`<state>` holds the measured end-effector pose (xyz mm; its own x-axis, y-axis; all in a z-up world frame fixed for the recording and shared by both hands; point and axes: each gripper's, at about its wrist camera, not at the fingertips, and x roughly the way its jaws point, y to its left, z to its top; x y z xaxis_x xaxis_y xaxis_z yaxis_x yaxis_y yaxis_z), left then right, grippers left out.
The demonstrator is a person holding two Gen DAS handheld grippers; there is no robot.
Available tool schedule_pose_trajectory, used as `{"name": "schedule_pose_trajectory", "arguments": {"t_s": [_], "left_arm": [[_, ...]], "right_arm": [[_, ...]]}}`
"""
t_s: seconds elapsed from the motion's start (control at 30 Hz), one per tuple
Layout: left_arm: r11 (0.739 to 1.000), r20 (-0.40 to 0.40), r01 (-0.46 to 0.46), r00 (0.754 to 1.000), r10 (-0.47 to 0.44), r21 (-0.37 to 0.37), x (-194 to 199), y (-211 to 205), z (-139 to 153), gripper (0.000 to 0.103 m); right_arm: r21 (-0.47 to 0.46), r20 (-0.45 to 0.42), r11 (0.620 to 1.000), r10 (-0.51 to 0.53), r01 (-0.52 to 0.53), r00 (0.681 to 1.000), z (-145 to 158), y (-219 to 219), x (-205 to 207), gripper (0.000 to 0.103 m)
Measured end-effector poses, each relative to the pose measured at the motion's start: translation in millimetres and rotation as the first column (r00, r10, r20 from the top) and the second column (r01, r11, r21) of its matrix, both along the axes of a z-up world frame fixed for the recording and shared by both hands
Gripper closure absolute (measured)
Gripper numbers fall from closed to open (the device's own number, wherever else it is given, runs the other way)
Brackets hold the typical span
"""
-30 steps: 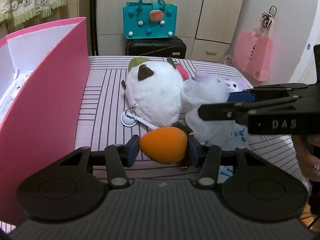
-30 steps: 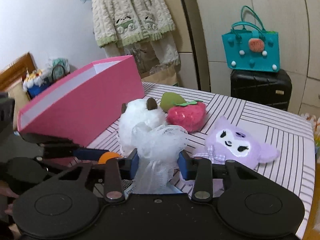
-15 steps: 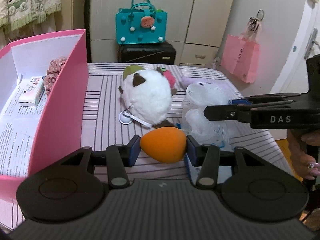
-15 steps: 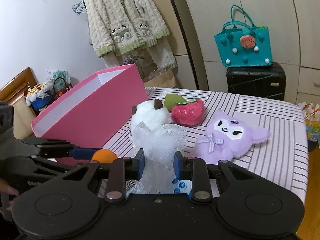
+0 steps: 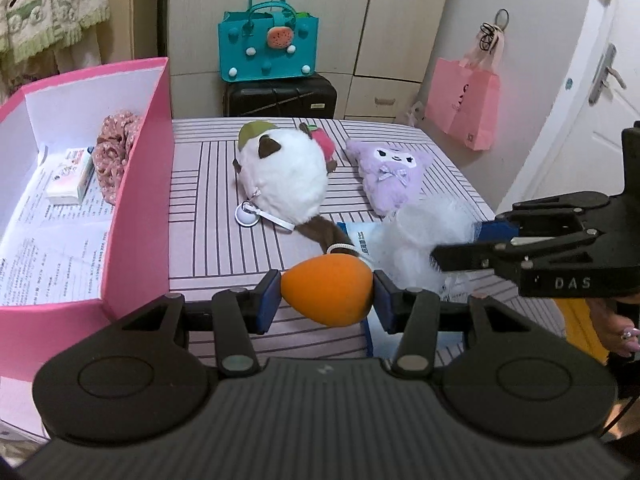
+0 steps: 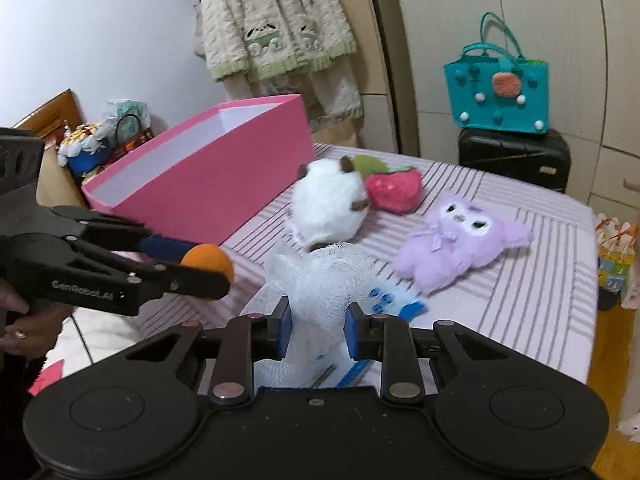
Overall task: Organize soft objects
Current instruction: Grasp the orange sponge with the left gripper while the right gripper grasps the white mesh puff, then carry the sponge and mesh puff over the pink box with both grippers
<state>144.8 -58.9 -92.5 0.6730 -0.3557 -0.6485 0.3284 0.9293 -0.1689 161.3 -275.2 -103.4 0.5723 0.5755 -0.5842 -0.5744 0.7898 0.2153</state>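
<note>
The left tongs (image 5: 327, 295) were closed on an orange sponge egg (image 5: 328, 293), held clear of the striped counter (image 5: 208, 248) just beside the pink box (image 5: 140, 216). The right tongs (image 6: 315, 330) gripped a white mesh bath pouf (image 6: 320, 280), pinched between both pads and lifted off the surface.

Progress, judged from the layout: early to middle stage. The box already contained a floral fabric item (image 5: 114, 152) and a small carton (image 5: 70, 176); whether either belonged to the task could not be determined.

Remaining on the counter:
- white round plush (image 5: 282, 182)
- red strawberry plush (image 6: 394, 192)
- purple plush (image 6: 460, 244)
- blue-and-white packet (image 6: 394, 300), next to the pouf

Both held items had not yet been deposited. Presumably the box was the destination, so two placements and at least three further pick-ups were left.
</note>
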Motion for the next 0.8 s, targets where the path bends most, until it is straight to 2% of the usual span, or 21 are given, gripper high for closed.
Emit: {"name": "schedule_pose_trajectory", "arguments": {"t_s": [0.13,0.8], "left_arm": [[1.000,0.016,0.012,1.000,-0.012,0.023,-6.5,0.2,3.4,0.056],[0.999,0.028,0.033,0.999,-0.034,0.015,-21.8,16.4,9.1,0.056]], "right_arm": [[0.018,-0.014,1.000,0.004,-0.004,1.000,-0.1,2.8,-5.5,0.072],[0.089,-0.093,0.990,0.116,-0.108,0.989,21.3,20.7,-25.8,0.074]]}}
